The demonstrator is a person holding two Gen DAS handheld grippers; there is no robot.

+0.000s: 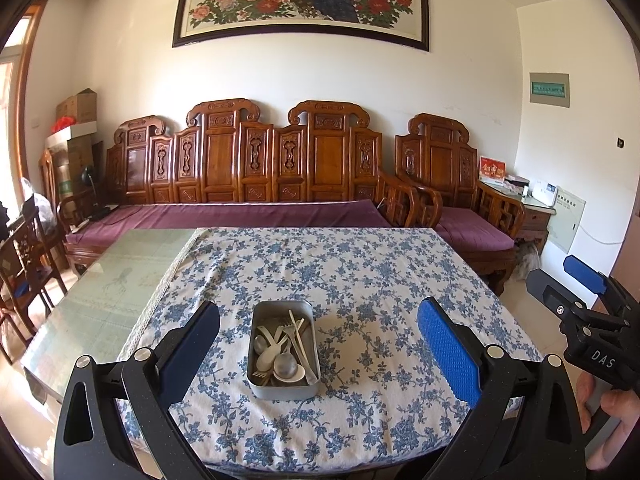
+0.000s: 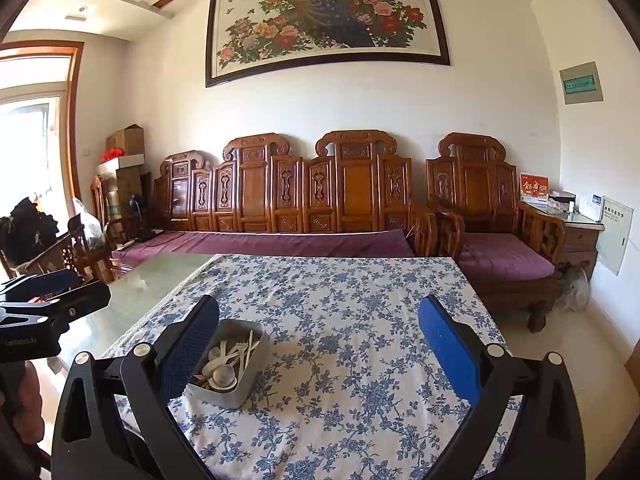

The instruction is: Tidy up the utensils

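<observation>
On the floral-clothed tabletop (image 1: 380, 280), the metal tin (image 1: 285, 350) of pale utensils (image 1: 280, 354) lies dead ahead between the spread fingers of the empty left tool (image 1: 318, 344), long axis pointing away, while the equally spread, empty right tool (image 2: 319, 346) sits further right.

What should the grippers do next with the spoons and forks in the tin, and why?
Probably lower the left gripper toward the metal tin to pick out one utensil. Both grippers are open and empty, and the tin sits straight ahead of the left one, with the cutlery all jumbled inside.
</observation>
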